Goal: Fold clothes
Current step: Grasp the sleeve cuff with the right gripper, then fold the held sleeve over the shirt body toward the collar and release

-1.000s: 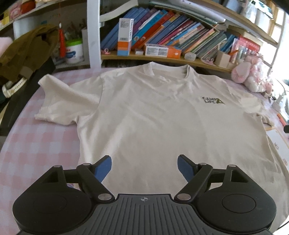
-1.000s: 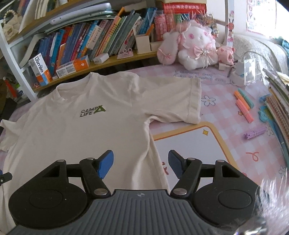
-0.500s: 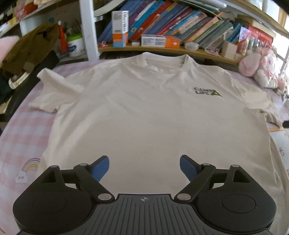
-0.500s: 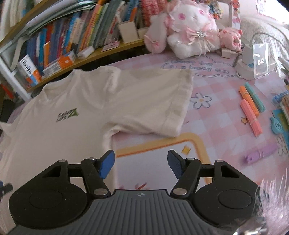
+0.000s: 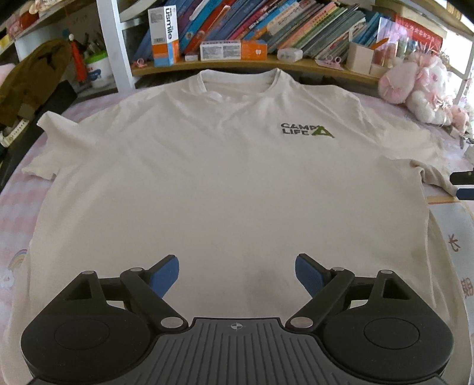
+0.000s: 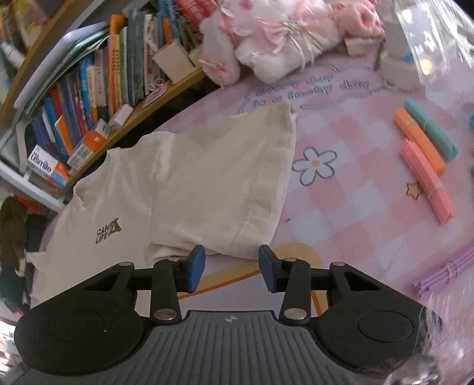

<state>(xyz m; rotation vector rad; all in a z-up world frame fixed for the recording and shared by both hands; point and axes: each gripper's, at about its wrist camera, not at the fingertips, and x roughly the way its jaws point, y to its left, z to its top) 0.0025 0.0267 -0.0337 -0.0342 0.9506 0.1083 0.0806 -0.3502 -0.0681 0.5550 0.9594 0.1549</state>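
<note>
A cream T-shirt (image 5: 225, 183) with a green "CAMP LIFE" logo lies flat, front up, on the pink checked table cover (image 5: 17, 207). My left gripper (image 5: 237, 274) hovers over the shirt's lower middle, jaws wide open and empty. In the right wrist view the shirt's sleeve (image 6: 237, 189) spreads just ahead of my right gripper (image 6: 231, 265), whose jaws are closing; the sleeve's lower hem lies right at the fingertips, no cloth pinched. The tips of that right gripper (image 5: 463, 185) also show at the right edge of the left wrist view.
A curved bookshelf (image 5: 266, 26) with books and boxes runs along the back. Pink plush toys (image 6: 275, 35) sit behind the sleeve. Bundles of coloured sticks (image 6: 426, 160) lie to the right. A dark green garment (image 5: 32, 83) hangs at the far left.
The right gripper moved toward the sleeve, rolled, and its jaws narrowed. The left gripper slid right over the shirt, from the left hem area to the lower middle.
</note>
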